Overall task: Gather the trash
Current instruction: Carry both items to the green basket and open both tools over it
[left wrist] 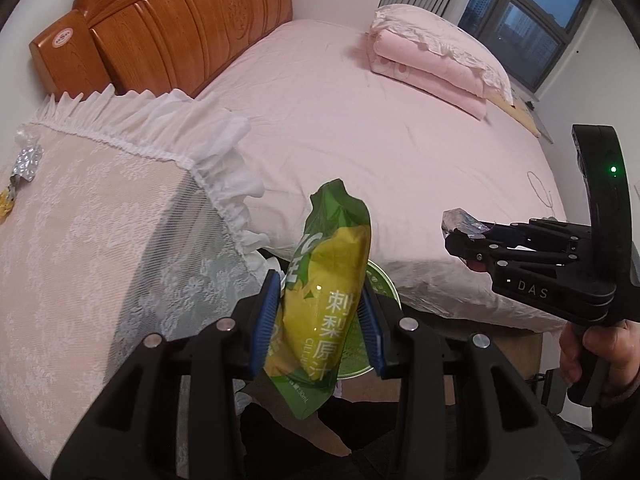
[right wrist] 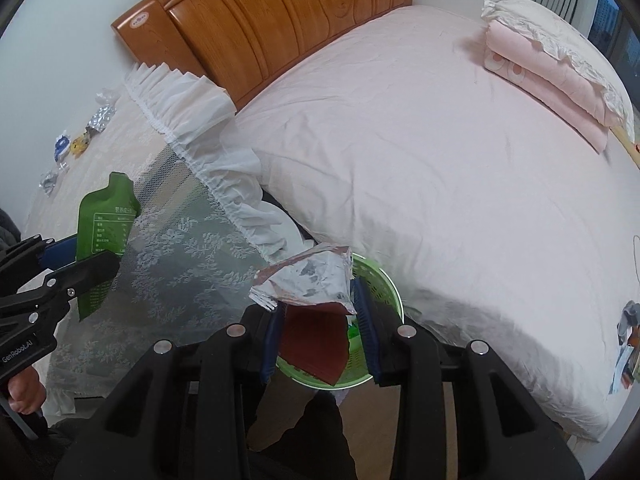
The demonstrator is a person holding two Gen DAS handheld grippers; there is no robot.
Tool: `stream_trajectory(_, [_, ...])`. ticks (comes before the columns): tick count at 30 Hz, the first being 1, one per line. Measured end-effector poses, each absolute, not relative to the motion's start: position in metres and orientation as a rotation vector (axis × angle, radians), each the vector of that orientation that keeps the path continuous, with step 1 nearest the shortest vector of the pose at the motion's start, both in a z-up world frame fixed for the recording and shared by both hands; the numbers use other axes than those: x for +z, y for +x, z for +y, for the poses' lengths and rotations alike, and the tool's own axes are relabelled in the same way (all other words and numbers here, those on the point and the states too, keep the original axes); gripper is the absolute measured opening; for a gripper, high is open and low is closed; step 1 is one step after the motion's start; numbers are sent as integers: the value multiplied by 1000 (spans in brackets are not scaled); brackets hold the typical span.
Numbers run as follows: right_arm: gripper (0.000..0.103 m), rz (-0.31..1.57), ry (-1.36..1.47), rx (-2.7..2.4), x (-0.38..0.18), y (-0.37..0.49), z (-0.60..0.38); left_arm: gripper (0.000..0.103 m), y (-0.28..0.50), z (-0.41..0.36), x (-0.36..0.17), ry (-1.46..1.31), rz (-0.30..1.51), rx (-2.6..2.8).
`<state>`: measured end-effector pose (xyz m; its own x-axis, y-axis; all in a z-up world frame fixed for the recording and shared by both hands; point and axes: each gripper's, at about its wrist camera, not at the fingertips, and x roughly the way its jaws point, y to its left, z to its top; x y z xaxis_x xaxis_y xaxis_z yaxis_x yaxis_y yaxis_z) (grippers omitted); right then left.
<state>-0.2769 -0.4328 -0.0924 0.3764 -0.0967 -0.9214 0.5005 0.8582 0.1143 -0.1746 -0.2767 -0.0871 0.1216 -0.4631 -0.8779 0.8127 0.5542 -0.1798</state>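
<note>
My left gripper [left wrist: 320,324] is shut on a green and yellow juice pouch [left wrist: 324,280], held above the green bin [left wrist: 384,280]. The pouch also shows in the right wrist view [right wrist: 102,232]. My right gripper [right wrist: 320,336] is shut on a red and silver foil wrapper [right wrist: 312,280], held over the green basket bin [right wrist: 384,284]. The right gripper also shows in the left wrist view [left wrist: 460,240] with the foil wrapper [left wrist: 460,220]. More trash lies on the lace-covered nightstand [right wrist: 120,160]: a silver wrapper [right wrist: 100,118], a yellow piece [right wrist: 79,145] and a blue-white piece [right wrist: 62,148].
A bed with a pink sheet [right wrist: 420,160] fills the right. A wooden headboard [right wrist: 280,20] stands at the back. Folded pink bedding [right wrist: 552,80] lies at the far side. The bin stands on the floor between nightstand and bed. A window [left wrist: 520,12] is at the back right.
</note>
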Motion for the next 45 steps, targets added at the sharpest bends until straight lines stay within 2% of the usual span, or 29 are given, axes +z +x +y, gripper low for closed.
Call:
stream_trajectory(3, [36, 1134, 413, -400, -94, -285, -440, 38, -184, -287, -92, 389, 1115, -978])
stream_trajectory(4, [36, 1135, 415, -401, -95, -287, -443, 43, -186, -289, -93, 391, 1124, -981])
stream_trajectory(5, [36, 1135, 416, -401, -95, -289, -445, 55, -188, -291, -94, 392, 1129, -980])
stream_trajectory(7, [36, 1136, 418, -400, -95, -292, -448, 73, -191, -292, -95, 397, 1122, -962])
stream_trajectory(12, [37, 1142, 424, -394, -100, -293, -452, 90, -190, -290, -91, 397, 1115, -915])
stream_trajectory(15, [37, 1154, 431, -383, -105, -291, -451, 91, -185, -285, -91, 387, 1121, -886])
stream_trajectory(18, [52, 1177, 445, -359, -111, -288, -447, 91, -179, -278, -91, 371, 1131, -859])
stream_trajectory(20, [89, 1190, 436, -361, -114, -285, -442, 91, -174, -274, -90, 360, 1138, -842])
stream_trajectory(22, [98, 1194, 412, -360, -116, -282, -434, 91, -170, -268, -90, 351, 1140, -827])
stream_trajectory(45, [100, 1222, 358, -349, -115, -250, -409, 91, -131, -213, -79, 281, 1084, -676])
